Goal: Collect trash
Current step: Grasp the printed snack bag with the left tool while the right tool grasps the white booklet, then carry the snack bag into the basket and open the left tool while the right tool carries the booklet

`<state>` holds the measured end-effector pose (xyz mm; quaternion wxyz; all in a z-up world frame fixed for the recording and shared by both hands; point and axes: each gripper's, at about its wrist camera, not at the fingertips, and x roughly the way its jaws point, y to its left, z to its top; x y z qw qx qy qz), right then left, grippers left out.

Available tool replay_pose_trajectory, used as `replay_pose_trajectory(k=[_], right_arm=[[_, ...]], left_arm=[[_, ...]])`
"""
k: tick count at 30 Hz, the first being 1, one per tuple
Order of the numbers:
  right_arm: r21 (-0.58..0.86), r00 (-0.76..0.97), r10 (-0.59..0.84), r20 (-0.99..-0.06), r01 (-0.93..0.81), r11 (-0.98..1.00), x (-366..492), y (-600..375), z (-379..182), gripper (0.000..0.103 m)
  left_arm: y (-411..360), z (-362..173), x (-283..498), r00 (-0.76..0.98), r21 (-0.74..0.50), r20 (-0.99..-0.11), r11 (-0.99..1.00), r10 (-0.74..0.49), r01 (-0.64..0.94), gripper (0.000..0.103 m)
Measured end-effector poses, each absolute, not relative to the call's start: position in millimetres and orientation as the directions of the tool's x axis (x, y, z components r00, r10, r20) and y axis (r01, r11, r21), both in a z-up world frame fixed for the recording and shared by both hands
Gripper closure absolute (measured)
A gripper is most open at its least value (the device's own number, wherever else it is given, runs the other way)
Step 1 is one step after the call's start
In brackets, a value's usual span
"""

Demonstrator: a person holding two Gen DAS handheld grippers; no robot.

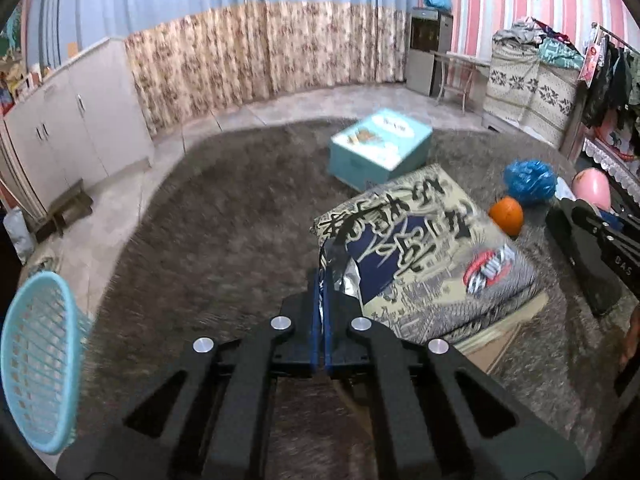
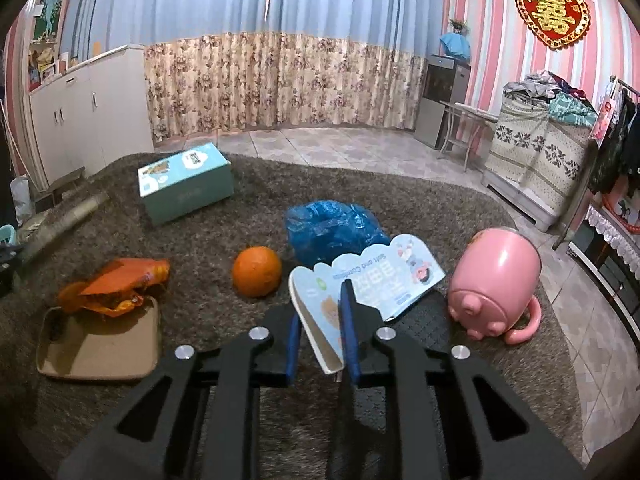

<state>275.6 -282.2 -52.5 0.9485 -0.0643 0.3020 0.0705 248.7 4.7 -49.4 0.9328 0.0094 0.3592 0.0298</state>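
In the left wrist view my left gripper (image 1: 323, 280) is shut on the torn silver corner of a large printed snack bag (image 1: 432, 248), which lies over a cardboard piece (image 1: 500, 336) on the brown carpet. In the right wrist view my right gripper (image 2: 320, 320) is shut on the near edge of a flat light-blue tissue pack (image 2: 372, 280), which is tilted up. Around it lie an orange wrapper (image 2: 116, 286) on a cardboard tray (image 2: 100, 344), an orange (image 2: 257, 271), a crumpled blue plastic bag (image 2: 332, 228) and a pink pig mug (image 2: 494, 284) on its side.
A light-blue mesh basket (image 1: 38, 360) stands at the carpet's left edge. A teal box (image 1: 380, 146) sits further back on the carpet. White cabinets (image 1: 80, 120) line the left wall; a covered unit and a clothes rack (image 1: 608, 76) stand on the right.
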Motion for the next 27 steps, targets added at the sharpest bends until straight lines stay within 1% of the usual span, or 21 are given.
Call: replay_pose_trajectory(k=[5,11,16,17,18,20,22,25,26,27], right_arm=[[-0.107,0.827,0.108,-0.552,-0.198,0.974,264.3,-267.2,-31.4,0.096],[-0.096,0.847,0.158,-0.508,-0.238,0.967,251.1,-245.9,-1.7,0.097],[-0.078,0.845,0.215,-0.490,-0.288,0.955,239.7,-221.9,14.4,0.097],[-0.079,0.845,0.222,-0.486,-0.295,0.952,237.4,-217.9,17.0,0.099],[-0.079,0.845,0.233,-0.482,-0.306,0.949,234.8,-211.5,20.3,0.103],[-0.076,0.844,0.250,-0.475,-0.323,0.943,231.7,-202.1,24.6,0.103],[-0.076,0.836,0.268,-0.479,-0.344,0.936,230.4,-190.5,25.7,0.103],[-0.084,0.809,0.271,-0.522,-0.364,0.928,232.0,-181.0,18.2,0.103],[-0.086,0.802,0.275,-0.530,-0.373,0.924,230.6,-180.5,15.8,0.100],[-0.083,0.784,0.288,-0.550,-0.394,0.915,229.1,-180.1,11.7,0.100]], left_arm=[[21.8,-29.3,229.3,0.758,0.048,-0.645,0.996,0.092,-0.079,0.103],[49.7,-11.5,204.1,0.770,0.046,-0.625,0.991,0.127,-0.125,0.103],[73.6,0.2,187.5,0.779,0.045,-0.605,0.984,0.163,-0.171,0.103],[78.3,2.5,184.7,0.781,0.043,-0.601,0.983,0.169,-0.179,0.103],[85.1,5.4,181.0,0.783,0.039,-0.597,0.981,0.175,-0.189,0.103],[96.7,9.7,173.3,0.787,0.033,-0.588,0.978,0.185,-0.206,0.103],[105.9,11.2,167.8,0.787,0.034,-0.585,0.975,0.196,-0.218,0.103],[119.1,10.2,158.8,0.779,0.037,-0.590,0.971,0.212,-0.236,0.103],[121.6,9.2,156.6,0.777,0.038,-0.591,0.970,0.216,-0.240,0.103],[125.1,7.0,153.2,0.774,0.041,-0.593,0.968,0.221,-0.246,0.103]])
